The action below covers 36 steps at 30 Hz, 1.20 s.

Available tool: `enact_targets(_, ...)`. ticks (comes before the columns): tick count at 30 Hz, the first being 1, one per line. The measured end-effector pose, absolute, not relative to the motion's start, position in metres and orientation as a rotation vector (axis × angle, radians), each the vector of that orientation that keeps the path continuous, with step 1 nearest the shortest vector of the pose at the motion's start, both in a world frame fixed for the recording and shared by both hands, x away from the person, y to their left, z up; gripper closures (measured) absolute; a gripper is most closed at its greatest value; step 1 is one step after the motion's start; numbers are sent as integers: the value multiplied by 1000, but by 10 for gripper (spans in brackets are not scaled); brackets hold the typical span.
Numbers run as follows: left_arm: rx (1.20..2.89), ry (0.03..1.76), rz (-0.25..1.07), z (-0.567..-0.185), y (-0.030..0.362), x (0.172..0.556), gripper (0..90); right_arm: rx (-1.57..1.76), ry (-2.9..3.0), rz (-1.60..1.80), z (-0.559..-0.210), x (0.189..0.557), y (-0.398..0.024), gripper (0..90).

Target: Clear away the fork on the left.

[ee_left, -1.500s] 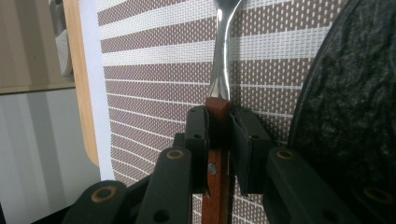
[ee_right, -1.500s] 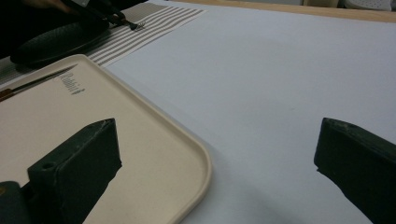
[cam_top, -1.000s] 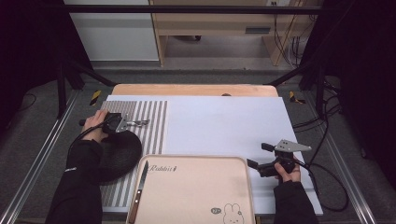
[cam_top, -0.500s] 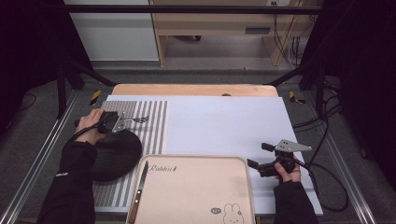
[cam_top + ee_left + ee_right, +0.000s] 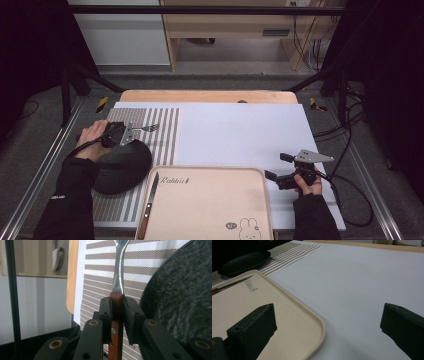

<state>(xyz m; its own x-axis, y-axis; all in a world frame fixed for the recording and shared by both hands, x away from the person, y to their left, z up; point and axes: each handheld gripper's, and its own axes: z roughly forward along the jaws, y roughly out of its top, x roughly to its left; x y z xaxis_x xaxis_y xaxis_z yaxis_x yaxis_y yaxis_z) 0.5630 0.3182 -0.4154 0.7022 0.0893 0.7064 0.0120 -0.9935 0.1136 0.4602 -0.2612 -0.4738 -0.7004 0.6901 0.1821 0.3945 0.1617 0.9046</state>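
A fork with a wooden handle (image 5: pixel 115 315) and a steel neck (image 5: pixel 118 270) is clamped in my left gripper (image 5: pixel 117 305), which is shut on the handle. From above, the left gripper (image 5: pixel 122 134) hovers at the far edge of a black plate (image 5: pixel 120 167), and the fork's tines (image 5: pixel 150 128) point right over the striped placemat (image 5: pixel 165 125). My right gripper (image 5: pixel 276 166) rests on the white table cover beside the cream tray (image 5: pixel 210 172). It is open (image 5: pixel 327 315), with nothing between its fingers. A knife (image 5: pixel 149 205) lies along the tray's left side.
The cream tray's rounded corner (image 5: pixel 318 326) sits just left of the right gripper's jaws. The black plate (image 5: pixel 180 300) lies close on the right of the held fork. A wooden table edge (image 5: pixel 210 96) runs along the back. Cables (image 5: pixel 350 195) trail at the right.
The left forearm has swung leftward off the black plate, and the left gripper has risen slightly with the fork still in it. The right gripper has not moved.
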Motion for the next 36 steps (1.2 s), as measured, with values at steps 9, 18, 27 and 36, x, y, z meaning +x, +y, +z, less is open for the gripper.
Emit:
enact_targets(9,2801,198,1173,-413,312,544,768,1046,2168,1554,-474,460,-261,5)
enact_targets(18,2759,274,1156,-409,301,522,768,1048,2171,1553,-474,460,-261,5)
enact_targets(27,2712,369,1126,-403,285,500,768,1048,2171,1552,-474,460,-261,5)
enact_targets(36,2677,462,1072,-395,271,479,768,1049,2172,1552,-474,460,-261,5)
